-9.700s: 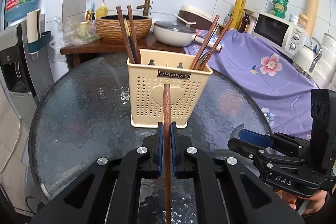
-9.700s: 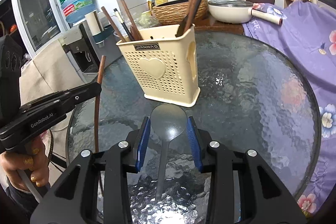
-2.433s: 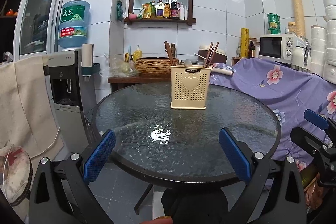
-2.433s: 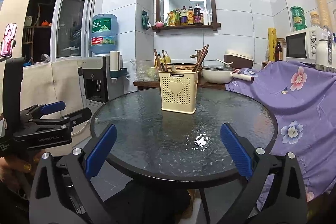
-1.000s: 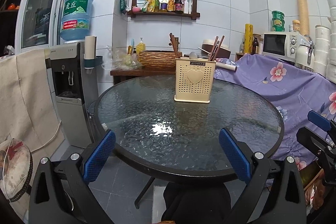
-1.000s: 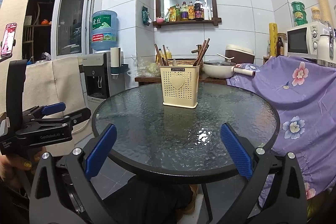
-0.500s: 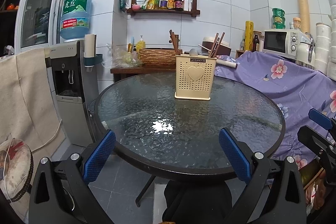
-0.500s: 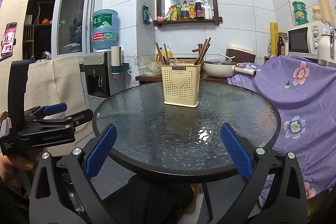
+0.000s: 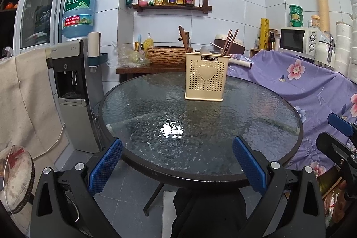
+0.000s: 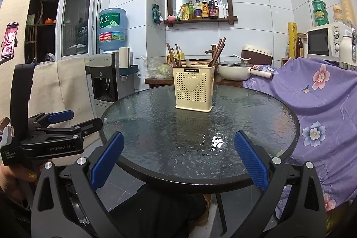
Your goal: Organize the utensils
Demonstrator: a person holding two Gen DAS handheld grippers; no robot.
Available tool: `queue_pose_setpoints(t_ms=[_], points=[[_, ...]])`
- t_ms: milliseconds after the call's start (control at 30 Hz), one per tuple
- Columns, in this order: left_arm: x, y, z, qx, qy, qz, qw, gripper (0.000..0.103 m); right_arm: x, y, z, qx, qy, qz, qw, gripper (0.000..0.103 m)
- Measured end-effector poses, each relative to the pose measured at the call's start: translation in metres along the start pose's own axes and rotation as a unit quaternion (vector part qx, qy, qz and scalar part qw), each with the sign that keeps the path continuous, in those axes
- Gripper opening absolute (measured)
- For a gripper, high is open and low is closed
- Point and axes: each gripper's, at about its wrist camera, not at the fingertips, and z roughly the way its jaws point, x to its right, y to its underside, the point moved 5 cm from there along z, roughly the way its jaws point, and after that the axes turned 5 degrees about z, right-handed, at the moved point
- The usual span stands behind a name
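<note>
Left wrist: cream perforated utensil holder (image 9: 206, 81); chopsticks (image 9: 229, 42) upright

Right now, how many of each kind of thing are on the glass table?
holder: 1
spoon in it: 1
chopstick bunches in it, left and right: 2 (single sticks overlap too much to count)
Total: 4

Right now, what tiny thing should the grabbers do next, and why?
Probably just rest, both held back from the glass table. The left gripper and right gripper are open and hold nothing. No loose utensil shows on the glass, and the chopsticks and grey spoon already stand in the cream holder. The sorting looks finished.
</note>
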Motion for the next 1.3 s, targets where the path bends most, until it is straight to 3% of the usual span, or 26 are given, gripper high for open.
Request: queue_pose_setpoints(t_ms=[1300], points=[[0.0011,0.0016,0.0026,-0.005,-0.003,0.002,1.0000,0.097,-0.0012,0.0022,0.0005,-0.002,-0.002,0.000,1.000,0.097]])
